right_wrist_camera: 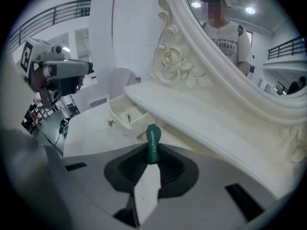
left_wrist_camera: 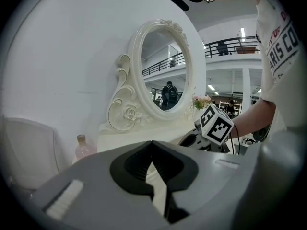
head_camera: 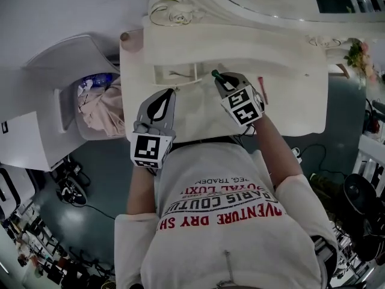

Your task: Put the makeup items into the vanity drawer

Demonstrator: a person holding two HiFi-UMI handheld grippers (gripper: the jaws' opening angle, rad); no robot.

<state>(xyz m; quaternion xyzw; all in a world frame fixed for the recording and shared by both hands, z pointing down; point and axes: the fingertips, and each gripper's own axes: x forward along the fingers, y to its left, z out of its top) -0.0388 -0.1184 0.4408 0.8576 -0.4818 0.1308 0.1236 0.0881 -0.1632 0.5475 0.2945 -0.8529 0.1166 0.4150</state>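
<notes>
My right gripper (head_camera: 220,79) hangs over the white vanity top (head_camera: 289,101), shut on a slim dark green makeup tube (right_wrist_camera: 152,143) whose tip sticks out past the jaws. Just to its left the small vanity drawer (head_camera: 174,74) stands open; in the right gripper view the drawer (right_wrist_camera: 125,116) lies ahead and left of the tube. My left gripper (head_camera: 166,95) hovers at the vanity's front edge, below the drawer. Its jaws meet at the tips with nothing between them (left_wrist_camera: 152,143).
A thin red pencil-like item (head_camera: 263,82) lies on the top, right of my right gripper. A pink bottle (left_wrist_camera: 82,147) stands at the vanity's left back corner. The oval mirror (left_wrist_camera: 165,71) rises behind. A bin of cloth (head_camera: 99,104) sits left of the vanity.
</notes>
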